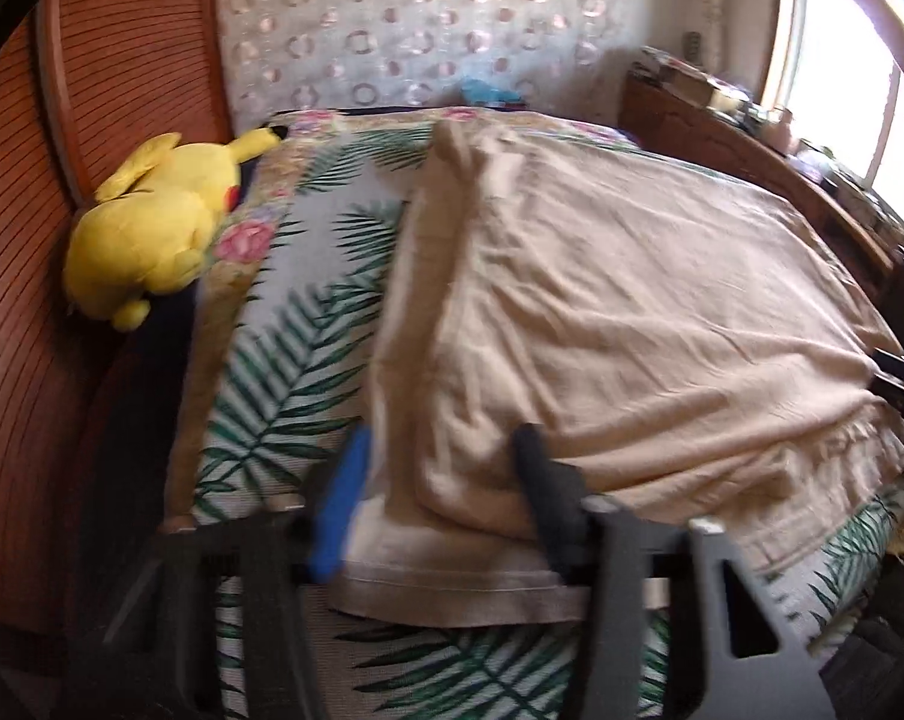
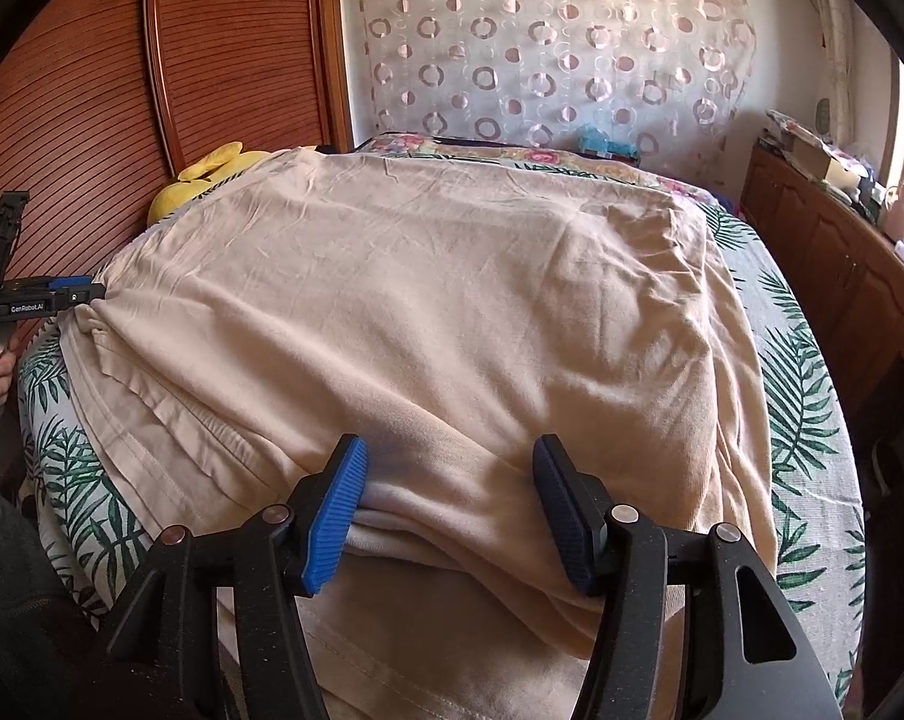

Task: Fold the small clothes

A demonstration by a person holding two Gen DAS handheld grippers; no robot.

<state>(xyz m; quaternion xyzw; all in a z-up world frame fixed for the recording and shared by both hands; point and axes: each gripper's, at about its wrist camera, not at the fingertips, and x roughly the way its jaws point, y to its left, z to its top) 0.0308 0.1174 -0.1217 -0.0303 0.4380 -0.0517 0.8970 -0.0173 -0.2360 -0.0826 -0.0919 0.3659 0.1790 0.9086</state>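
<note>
Both claws (image 1: 440,480) (image 2: 452,480) (left, right) agape

You can read just one txt: "GenRobot.AI", white on the black body of the left gripper (image 2: 86,294), at the left edge of the right wrist view. There's a small round logo beside it, too tiny to make out. No other legible txt.
</note>
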